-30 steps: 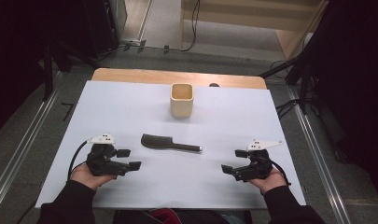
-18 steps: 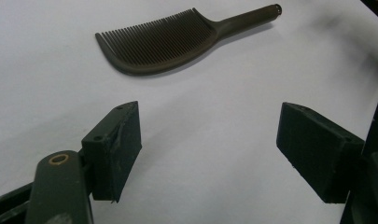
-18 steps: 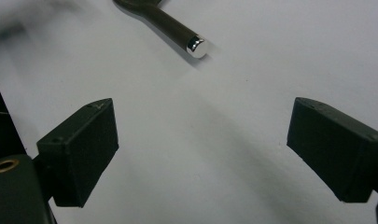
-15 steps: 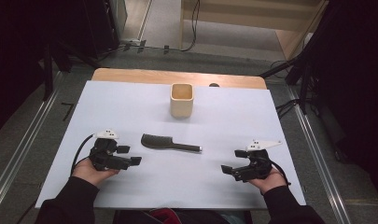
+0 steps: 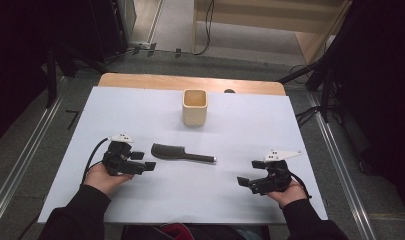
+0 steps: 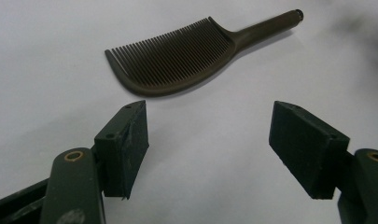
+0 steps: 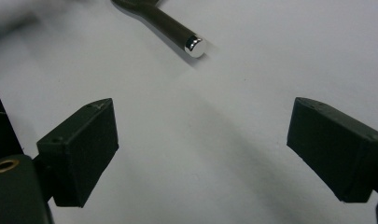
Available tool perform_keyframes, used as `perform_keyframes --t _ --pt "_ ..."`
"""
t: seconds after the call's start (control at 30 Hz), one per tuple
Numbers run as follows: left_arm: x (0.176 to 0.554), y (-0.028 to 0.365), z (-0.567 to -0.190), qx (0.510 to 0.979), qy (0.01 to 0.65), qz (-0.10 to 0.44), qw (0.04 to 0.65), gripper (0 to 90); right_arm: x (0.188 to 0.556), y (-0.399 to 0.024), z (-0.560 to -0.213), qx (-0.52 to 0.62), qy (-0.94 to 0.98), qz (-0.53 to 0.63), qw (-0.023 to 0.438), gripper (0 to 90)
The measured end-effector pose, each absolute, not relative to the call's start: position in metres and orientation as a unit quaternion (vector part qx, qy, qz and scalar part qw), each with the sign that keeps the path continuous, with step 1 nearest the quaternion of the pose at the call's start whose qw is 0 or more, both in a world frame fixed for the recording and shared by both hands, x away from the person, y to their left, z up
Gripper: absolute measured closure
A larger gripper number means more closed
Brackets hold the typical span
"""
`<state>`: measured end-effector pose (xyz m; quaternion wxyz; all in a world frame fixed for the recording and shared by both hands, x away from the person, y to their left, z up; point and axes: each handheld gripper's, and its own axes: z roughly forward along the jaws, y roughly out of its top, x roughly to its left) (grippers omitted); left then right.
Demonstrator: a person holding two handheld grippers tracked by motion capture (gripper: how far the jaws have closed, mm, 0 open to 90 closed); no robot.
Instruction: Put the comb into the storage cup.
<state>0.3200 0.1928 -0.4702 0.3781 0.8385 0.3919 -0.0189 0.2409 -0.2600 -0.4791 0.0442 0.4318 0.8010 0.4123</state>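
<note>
The left gripper (image 5: 143,161) sits low over the white table sheet (image 5: 140,110) with its jaws spread wide and nothing between them; they have just been closing a little, yet the pads (image 6: 130,144) press on nothing. In the left gripper view the comb (image 6: 177,60) lies just beyond the jaw tips, teeth facing away from them and curved spine towards them, which suggests this claw is lining up on the toothed end for a pick.

The right gripper (image 5: 251,174) rests on the near right side of the sheet, its jaws likewise wide apart and empty. In the right gripper view the comb's handle end, with its shiny cap (image 7: 194,46), lies ahead of the pads (image 7: 84,149) but apart from them, so this claw seems to be waiting rather than reaching.

The comb (image 5: 182,153) lies flat across the middle of the sheet between the two hands, handle pointing towards the right one, near the left claw and farther from the right.

Farther off, a square beige cup (image 5: 195,107) stands upright and open-topped behind the comb, well apart from it; it looks a likely place to put the comb.
</note>
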Motion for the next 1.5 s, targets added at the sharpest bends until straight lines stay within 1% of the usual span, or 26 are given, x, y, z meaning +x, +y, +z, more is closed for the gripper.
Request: perform_keyframes --t 0.4,0.5,0.53,0.6,0.7,0.77,0.83,1.0,1.17,1.5 --pt "0.332 0.177 -0.474 0.849 0.379 -0.014 0.367 30.4 0.241 -0.26 -0.479 0.432 0.802 0.41 0.045 7.3" --pt "0.334 0.175 -0.476 0.853 0.379 -0.017 0.359 34.5 0.241 -0.26 -0.479 0.432 0.803 0.409 0.045 7.3" --pt "0.334 0.176 -0.476 0.853 0.384 -0.022 0.353 39.3 0.241 -0.26 -0.479 0.432 0.803 0.409 0.045 7.3" --pt "0.334 0.177 -0.476 0.851 0.399 -0.031 0.34 54.6 0.24 -0.26 -0.479 0.432 0.803 0.409 0.044 7.3" --pt "0.337 0.182 -0.476 0.846 0.402 -0.032 0.348 75.3 0.24 -0.26 -0.479 0.431 0.803 0.409 0.045 7.3" --pt "0.341 0.183 -0.477 0.844 0.404 -0.045 0.349 84.8 0.24 -0.259 -0.479 0.43 0.803 0.409 0.045 7.3" --pt "0.344 0.182 -0.479 0.853 0.398 -0.04 0.335 89.6 0.24 -0.259 -0.479 0.43 0.803 0.409 0.046 7.3" --pt "0.351 0.176 -0.485 0.861 0.395 -0.025 0.32 90.0 0.24 -0.26 -0.479 0.43 0.804 0.409 0.046 7.3" --pt "0.355 0.173 -0.489 0.867 0.39 -0.023 0.309 90.0 0.24 -0.26 -0.479 0.431 0.803 0.409 0.046 7.3" --pt "0.358 0.17 -0.491 0.864 0.391 -0.021 0.315 89.9 0.24 -0.26 -0.479 0.431 0.804 0.407 0.046 7.3"
